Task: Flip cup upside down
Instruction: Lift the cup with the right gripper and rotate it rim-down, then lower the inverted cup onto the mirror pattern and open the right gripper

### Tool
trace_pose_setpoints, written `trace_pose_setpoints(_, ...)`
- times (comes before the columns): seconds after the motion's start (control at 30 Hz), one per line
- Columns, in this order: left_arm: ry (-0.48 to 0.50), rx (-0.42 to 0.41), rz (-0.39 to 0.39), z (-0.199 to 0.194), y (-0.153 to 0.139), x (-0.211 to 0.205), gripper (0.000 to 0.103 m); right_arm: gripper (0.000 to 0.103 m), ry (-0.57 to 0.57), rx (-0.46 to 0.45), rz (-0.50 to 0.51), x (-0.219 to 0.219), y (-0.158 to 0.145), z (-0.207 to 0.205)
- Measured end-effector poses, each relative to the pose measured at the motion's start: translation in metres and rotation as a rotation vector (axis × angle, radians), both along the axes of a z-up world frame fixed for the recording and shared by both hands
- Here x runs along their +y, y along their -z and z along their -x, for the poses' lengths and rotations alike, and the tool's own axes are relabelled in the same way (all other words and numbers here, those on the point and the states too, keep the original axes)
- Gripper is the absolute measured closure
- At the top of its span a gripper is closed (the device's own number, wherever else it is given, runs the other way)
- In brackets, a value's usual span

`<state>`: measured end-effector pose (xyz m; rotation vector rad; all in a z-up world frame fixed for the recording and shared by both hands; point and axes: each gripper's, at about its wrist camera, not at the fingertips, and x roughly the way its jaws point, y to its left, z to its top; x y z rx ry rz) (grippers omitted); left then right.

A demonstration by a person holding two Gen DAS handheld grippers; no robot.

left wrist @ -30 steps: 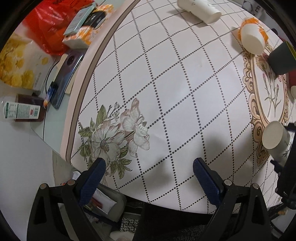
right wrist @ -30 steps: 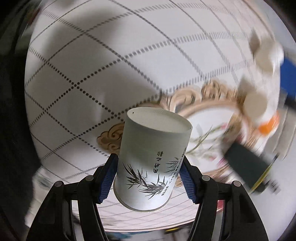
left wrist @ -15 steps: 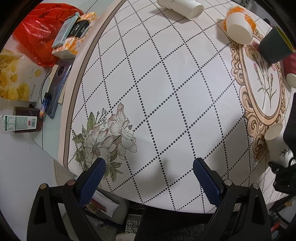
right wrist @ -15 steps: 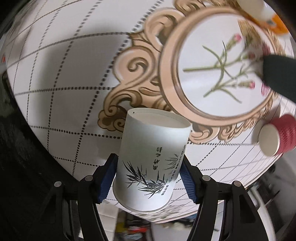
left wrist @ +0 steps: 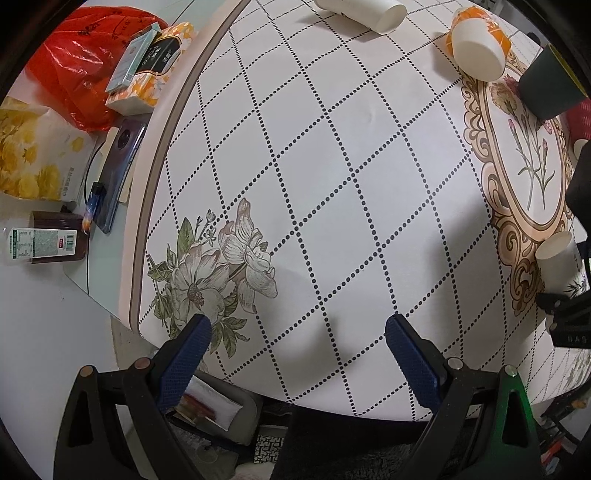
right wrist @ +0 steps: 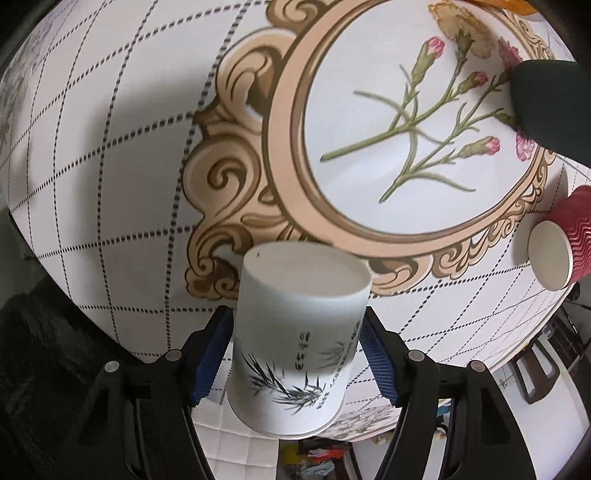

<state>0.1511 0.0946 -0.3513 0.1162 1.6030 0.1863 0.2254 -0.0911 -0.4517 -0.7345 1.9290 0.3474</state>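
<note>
At the far left of the left wrist view, clutter sits off the patterned cloth: a red plastic bag (left wrist: pixel 74 70), a tissue pack (left wrist: pixel 151 74) and a phone (left wrist: pixel 118 166), all well apart from the work. The left claw (left wrist: pixel 297 332) hangs over the counter (left wrist: pixel 332 184) with its blue pads spread wide and nothing between them, apparently parked so the other hand has room. Further right lie a white paper cup (left wrist: pixel 362 14) on its side, an orange-and-white cup (left wrist: pixel 478 48) and a dark green cup (left wrist: pixel 550 88).

In the right wrist view, the right claw (right wrist: pixel 297 347) has the bamboo-print paper cup (right wrist: pixel 295 343) between its pads, base end away from the camera and rim towards it, at the counter's near edge beside the gilt oval frame. Its jaws are opening, and the pads look just clear of the cup wall, which suggests the cup is being let go inverted. A red ribbed cup (right wrist: pixel 565 247) lies at the right.
</note>
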Motion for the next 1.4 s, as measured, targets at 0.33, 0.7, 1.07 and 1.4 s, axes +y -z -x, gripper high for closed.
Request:
trace_pose_setpoints(0.33, 0.041, -0.002, -0.004, 0.0, -0.002, -0.01, 0.006, 0.04, 0.064, -0.14, -0.065, 0.004, -0.031, -0.014)
trace_pose_setpoints(0.7, 0.132, 0.006, 0.009, -0.004, 0.003, -0.037, 0.006, 0.041, 0.291, -0.523, -0.278, -0.042, -0.094, -0.016)
trace_pose_setpoints(1.07, 0.215, 0.01, 0.003, -0.004, 0.002, -0.067, 0.006, 0.041, 0.475, -0.902, -0.394, -0.063, -0.101, 0.04)
trace_pose_setpoints(1.4, 0.247, 0.001, 0.008, 0.003, 0.0, -0.075, 0.006, 0.04, 0.433, -0.924, -0.368, -0.058, -0.096, 0.068)
